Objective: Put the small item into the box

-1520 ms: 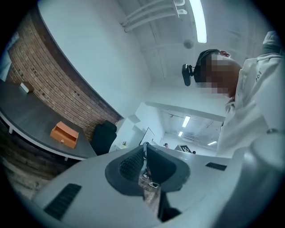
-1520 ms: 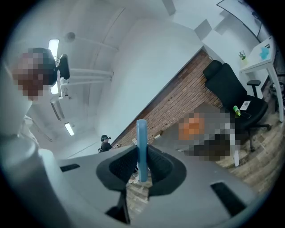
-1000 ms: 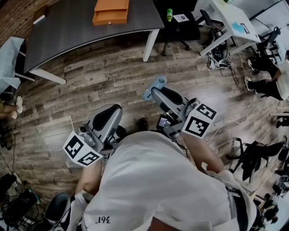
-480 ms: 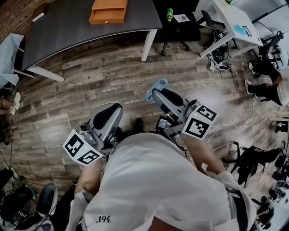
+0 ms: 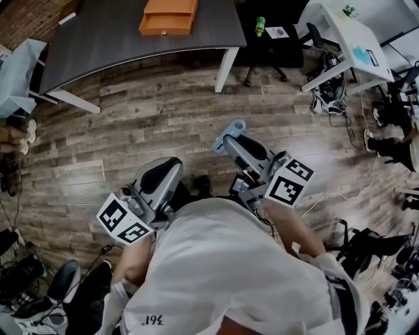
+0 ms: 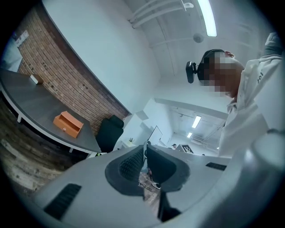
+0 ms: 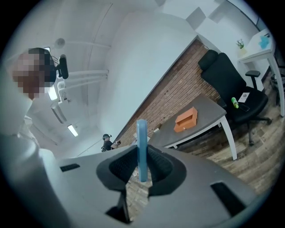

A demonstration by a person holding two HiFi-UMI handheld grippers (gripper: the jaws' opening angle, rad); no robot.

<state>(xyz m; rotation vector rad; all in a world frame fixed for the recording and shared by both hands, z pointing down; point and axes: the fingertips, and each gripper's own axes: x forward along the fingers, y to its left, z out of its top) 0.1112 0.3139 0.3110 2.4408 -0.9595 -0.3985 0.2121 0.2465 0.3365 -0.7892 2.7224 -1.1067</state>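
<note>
An orange box [image 5: 169, 16] lies on the far part of a dark grey table [image 5: 118, 42] in the head view. It also shows in the right gripper view as the orange box [image 7: 186, 119] and in the left gripper view as the orange box [image 6: 67, 124]. My right gripper [image 5: 229, 135] is shut on a flat light-blue item [image 5: 234, 125], held edge-on between the jaws as the blue item [image 7: 141, 149]. My left gripper [image 5: 171, 165] is held beside it over the wood floor, well short of the table. Its jaws [image 6: 145, 153] are shut with nothing between them.
A black office chair [image 5: 268, 42] and a green bottle [image 5: 260, 26] stand right of the table. A white desk [image 5: 344, 33] is at the far right, with cables and a seated person's feet [image 5: 393, 147] near it. Chair bases sit at the lower left [image 5: 62, 284].
The view has shifted a little, so the table and box now sit slightly more to the right. Both grippers keep their pose, and the blue item stays clamped in the right one.
</note>
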